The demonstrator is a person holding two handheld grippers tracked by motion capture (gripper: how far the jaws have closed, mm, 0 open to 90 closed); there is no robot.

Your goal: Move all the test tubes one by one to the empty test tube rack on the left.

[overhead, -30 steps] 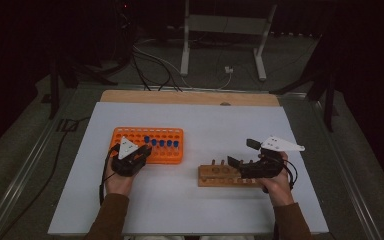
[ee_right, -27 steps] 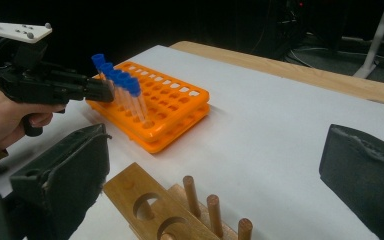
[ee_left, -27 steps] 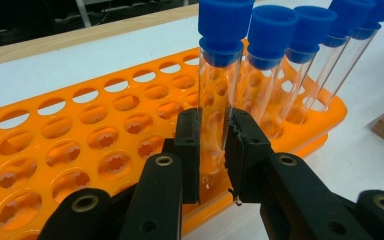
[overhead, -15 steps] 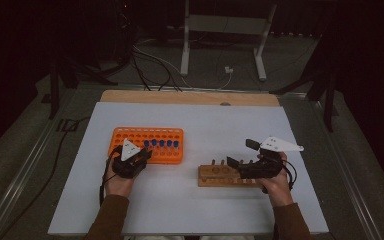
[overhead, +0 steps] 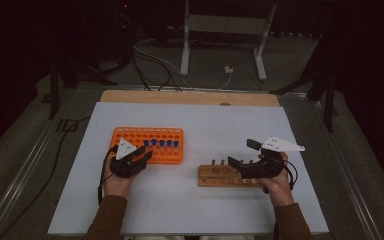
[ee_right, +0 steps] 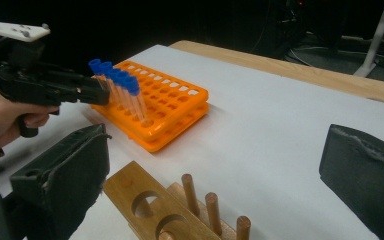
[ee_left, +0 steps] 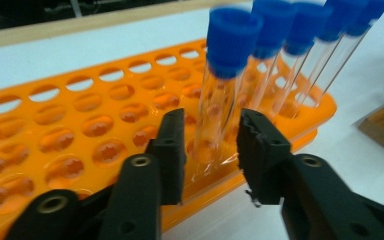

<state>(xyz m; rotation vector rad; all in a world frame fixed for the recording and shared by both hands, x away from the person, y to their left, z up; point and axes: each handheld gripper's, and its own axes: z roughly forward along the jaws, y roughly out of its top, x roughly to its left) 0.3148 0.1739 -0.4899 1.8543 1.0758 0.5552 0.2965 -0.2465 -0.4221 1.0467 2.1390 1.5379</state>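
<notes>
An orange tube rack (overhead: 150, 135) holds a short row of clear tubes with blue caps (overhead: 161, 144) along its near side. My left gripper (overhead: 147, 152) reaches in at the row's left end. Its jaws have just been opening and now stand either side of the nearest tube (ee_left: 220, 100), which remains seated in the orange rack (ee_left: 80, 125); the pads no longer press on it. My right gripper (overhead: 242, 153) is wide open with nothing between its fingers, hovering over the right part of a wooden rack (overhead: 220, 176) with holes and pegs (ee_right: 145, 200).
The white board (overhead: 205, 120) has free room between and behind the two racks. A wooden strip (overhead: 190, 97) edges its far side. Beyond it are cables and a metal stand's feet (overhead: 220, 65) on the dark floor.
</notes>
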